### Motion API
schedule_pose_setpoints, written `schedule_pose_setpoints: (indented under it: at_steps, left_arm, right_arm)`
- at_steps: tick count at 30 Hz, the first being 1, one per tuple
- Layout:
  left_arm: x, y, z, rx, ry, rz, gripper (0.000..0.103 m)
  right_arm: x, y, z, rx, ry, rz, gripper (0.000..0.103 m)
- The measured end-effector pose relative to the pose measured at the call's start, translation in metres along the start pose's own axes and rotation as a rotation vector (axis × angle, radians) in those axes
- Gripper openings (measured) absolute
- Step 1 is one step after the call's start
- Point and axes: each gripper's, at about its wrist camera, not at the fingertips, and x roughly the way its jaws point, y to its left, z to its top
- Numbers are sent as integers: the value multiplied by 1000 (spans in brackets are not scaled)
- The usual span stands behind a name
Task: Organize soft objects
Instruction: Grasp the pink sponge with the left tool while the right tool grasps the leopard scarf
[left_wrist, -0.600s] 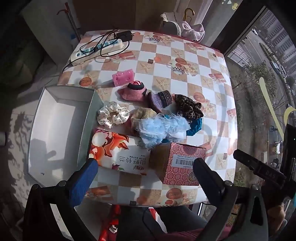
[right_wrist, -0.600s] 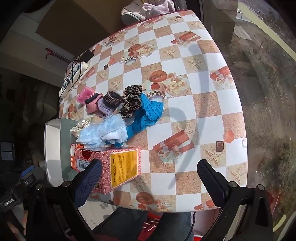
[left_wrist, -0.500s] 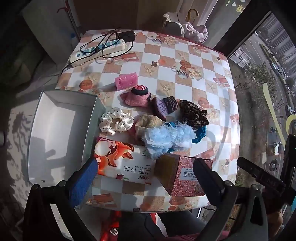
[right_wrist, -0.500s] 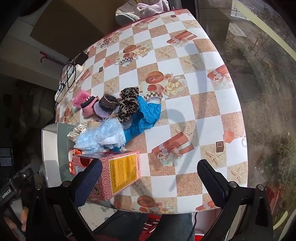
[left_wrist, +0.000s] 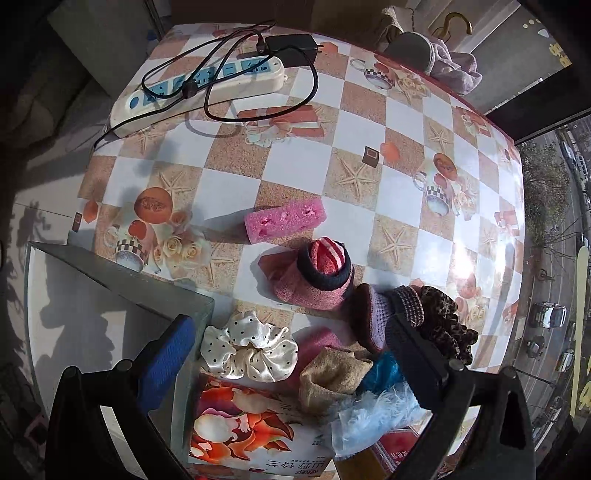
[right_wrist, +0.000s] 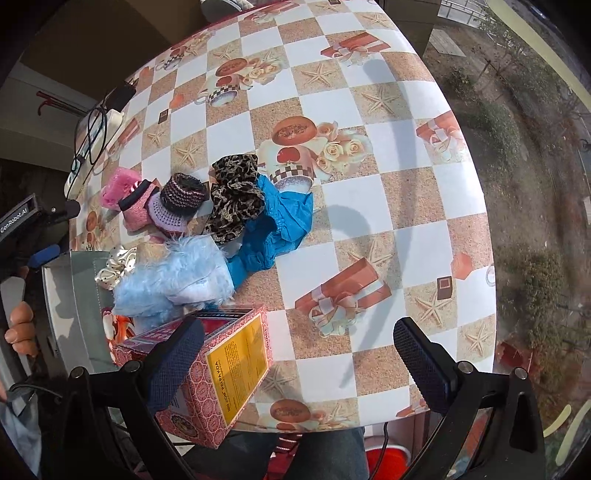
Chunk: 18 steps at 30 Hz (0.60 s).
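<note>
A: Why is the left gripper (left_wrist: 291, 354) hanging over the pile like that?

B: I'd judge it is lining up a first pick. Its jaws stand wide apart with nothing between the pads, and the polka-dot satin scrunchie (left_wrist: 249, 349) lies right under them, just beside the corner of the white box (left_wrist: 122, 291). That box looks like the intended bin, and it has nothing in it yet.

A: And the right gripper (right_wrist: 295, 362)?

B: Also spread wide and holding nothing, above the bare checked tablecloth (right_wrist: 373, 206), away from the box.

A: Where are the other soft things?

B: Clustered on the far side of the scrunchie from the box: a pink knitted bootie (left_wrist: 314, 280), a purple knitted bootie (left_wrist: 380, 314), a leopard-print scrunchie (left_wrist: 443, 325), a blue scrunchie (right_wrist: 277, 225), a fluffy light-blue piece (right_wrist: 177, 277), and a pink sponge (left_wrist: 284, 219) beyond them.

A: Anything in the way?

B: The tissue pack (left_wrist: 255, 424) and the red patterned carton (right_wrist: 221, 369) crowd the near edge, beside the box. The power strip (left_wrist: 199, 92) sits well clear.
</note>
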Motion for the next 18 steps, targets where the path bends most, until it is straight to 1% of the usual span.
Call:
schedule_pose_setpoints:
  at_steps: [1, 2, 3, 4, 5, 8, 11, 15, 18]
  left_arm:
    - [9, 0, 8, -22, 14, -11, 103]
    - [20, -2, 15, -44, 37, -22, 103]
    - [34, -4, 19, -61, 70, -31, 103]
    - [41, -6, 26, -69, 78, -27, 103]
    - [46, -9, 34, -74, 72, -26, 103]
    - [62, -8, 46, -90, 87, -1, 103]
    - [76, -5, 56, -117, 101, 5, 103]
    - [89, 2, 63, -147, 116, 22, 103]
    - [97, 7, 67, -155, 130, 20, 103]
  right_arm:
    - [1, 2, 2, -4, -4, 12, 103]
    - [2, 3, 3, -1, 12, 7, 103]
    - [4, 4, 5, 2, 18, 9, 103]
    - [6, 5, 7, 4, 26, 10, 103]
    - [8, 5, 10, 7, 30, 5, 103]
    - [12, 5, 17, 14, 40, -2, 103]
    - [15, 4, 26, 17, 32, -9, 103]
    - [21, 6, 40, 7, 22, -11, 103]
    - [28, 13, 55, -20, 18, -23, 103]
